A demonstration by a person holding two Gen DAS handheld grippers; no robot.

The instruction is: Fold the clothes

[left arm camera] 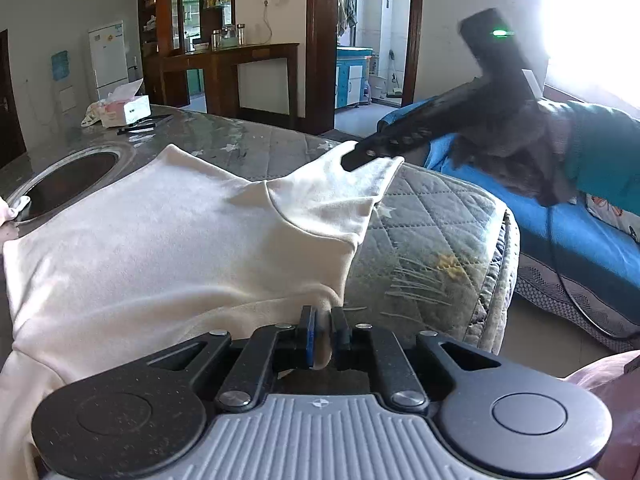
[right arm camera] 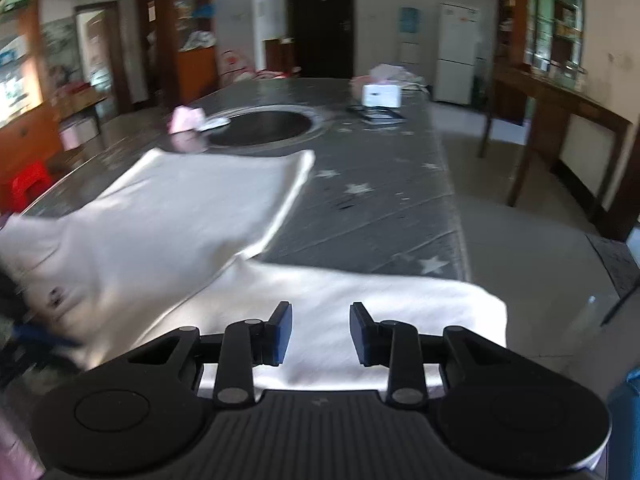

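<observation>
The shirt is spread on the table, filling the left of the frame; its hem is pinched by the left gripper at lower centre. The right gripper is held wide over the sleeve; a deep, square bite is advised

Daylight glare blows out the upper right; right wrist view motion-blurred.
</observation>
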